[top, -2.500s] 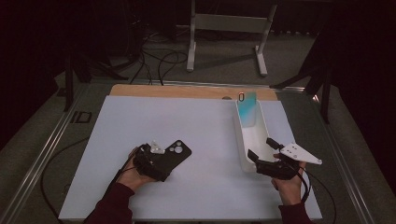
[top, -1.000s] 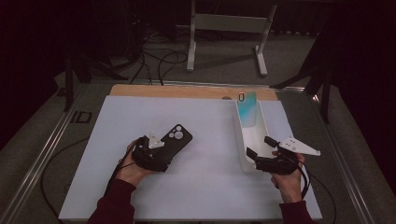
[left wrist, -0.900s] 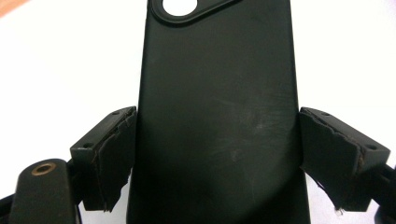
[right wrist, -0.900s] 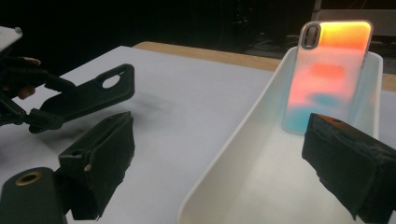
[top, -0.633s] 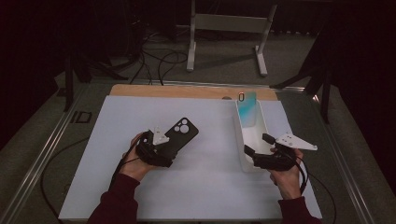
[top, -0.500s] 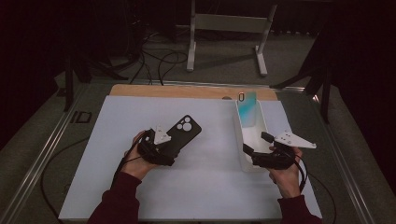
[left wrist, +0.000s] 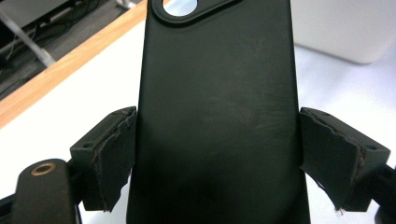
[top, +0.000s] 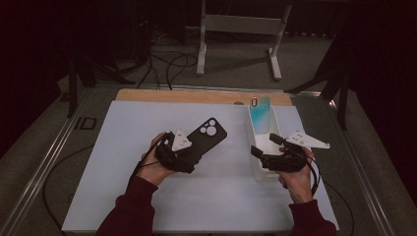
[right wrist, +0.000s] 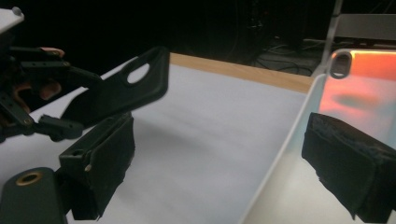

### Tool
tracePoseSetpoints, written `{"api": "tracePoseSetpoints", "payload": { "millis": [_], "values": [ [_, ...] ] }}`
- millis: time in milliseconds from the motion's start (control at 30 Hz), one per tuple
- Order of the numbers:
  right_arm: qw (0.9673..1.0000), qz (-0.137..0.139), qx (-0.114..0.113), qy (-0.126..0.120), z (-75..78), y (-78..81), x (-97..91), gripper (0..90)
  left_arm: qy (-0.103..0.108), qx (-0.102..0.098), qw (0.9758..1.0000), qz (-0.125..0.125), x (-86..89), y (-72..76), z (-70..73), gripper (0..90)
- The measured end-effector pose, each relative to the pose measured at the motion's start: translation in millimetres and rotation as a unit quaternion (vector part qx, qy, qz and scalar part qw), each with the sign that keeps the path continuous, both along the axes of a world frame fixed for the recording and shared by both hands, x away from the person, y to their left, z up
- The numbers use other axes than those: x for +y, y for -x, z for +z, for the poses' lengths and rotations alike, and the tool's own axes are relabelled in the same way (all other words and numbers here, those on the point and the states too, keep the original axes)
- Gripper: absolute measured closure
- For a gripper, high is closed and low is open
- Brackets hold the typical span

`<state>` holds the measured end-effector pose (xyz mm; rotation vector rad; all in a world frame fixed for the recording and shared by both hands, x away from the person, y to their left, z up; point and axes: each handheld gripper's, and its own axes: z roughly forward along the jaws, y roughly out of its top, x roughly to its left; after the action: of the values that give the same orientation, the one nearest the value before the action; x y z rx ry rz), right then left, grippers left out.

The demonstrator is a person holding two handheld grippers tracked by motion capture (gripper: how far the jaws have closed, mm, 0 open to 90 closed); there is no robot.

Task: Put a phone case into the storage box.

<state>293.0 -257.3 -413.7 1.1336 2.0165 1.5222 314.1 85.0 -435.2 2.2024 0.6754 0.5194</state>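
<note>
1. Black phone case (top: pixel 202 140): matte, rounded corners, camera island with round cutouts at its far end. In the left tongs view the back looks smooth with faint scuffs.
2. It's in my left tongs (top: pixel 183 151), lifted off the white table (top: pixel 118 147), left of the white bin (top: pixel 265 142).
3. Left tongs are gripping the case: the left tongs view shows both pads pressed on its long edges, near the end without the camera cutout.
4. Right tongs (top: pixel 263 145) are spread apart with nothing between them; the right tongs view has one jaw outside the bin's wall and the other inside it.
5. High view gives the layout: case left, bin right, both hands at the near edge.
6. Right tongs view shows the case edge-on, tilted up off the table, plus a second case (right wrist: pixel 369 88) leaning in the bin, glowing orange-pink there but teal in the high view.
7. Long axis runs from my left hand (top: pixel 156 164) away and to the right, camera end pointing at the table's far edge and raised.
</note>
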Motion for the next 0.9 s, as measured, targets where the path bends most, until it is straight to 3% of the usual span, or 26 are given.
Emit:
{"api": "tracePoseSetpoints", "payload": {
  "millis": [267,500,733,900],
  "values": [
    [0.9999,0.014,0.001,-0.006,10.1,-4.6,10.4,8.8,0.014,-0.015,0.9994,-0.029,-20.1,4.5,10.2,15.5],
    [0.9996,0.021,0.013,-0.010,9.9,-8.6,20.1,8.9,0.020,-0.023,0.9982,-0.052,-36.1,9.4,15.3,15.5],
    [0.9988,0.023,0.042,-0.008,8.1,-14.7,29.7,14.9,0.027,-0.024,0.9968,-0.071,-50.1,9.5,16.5,15.5],
    [0.9969,0.022,0.074,-0.018,4.8,-18.6,31.8,26.1,0.034,-0.024,0.9962,-0.076,-55.1,10.0,16.7,15.4]
  ]
}}
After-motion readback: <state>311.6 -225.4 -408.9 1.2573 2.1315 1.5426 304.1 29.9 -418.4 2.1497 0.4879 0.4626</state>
